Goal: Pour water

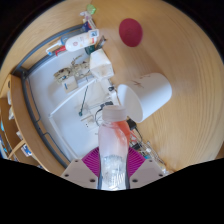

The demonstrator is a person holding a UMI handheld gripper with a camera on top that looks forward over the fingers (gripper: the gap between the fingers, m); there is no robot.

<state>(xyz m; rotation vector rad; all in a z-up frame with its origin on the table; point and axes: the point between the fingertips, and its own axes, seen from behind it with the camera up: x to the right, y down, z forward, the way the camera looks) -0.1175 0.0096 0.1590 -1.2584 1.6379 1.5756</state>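
Water bottle point(113, 160) is clamped between the pink pads point(92, 160) of the gripper point(113, 170), low in the frame's centre, its mouth aimed toward the white cup point(142, 95) above; if tilted while misaligned, water could be spilled onto the wooden table point(185, 60)

**No readable text in sight**

Nothing legible here: the clear bottle point(113, 160) between the fingers carries an orange-red band, but no words or numbers can be made out, and the far clutter on the white tray point(50, 110) reads blank too.
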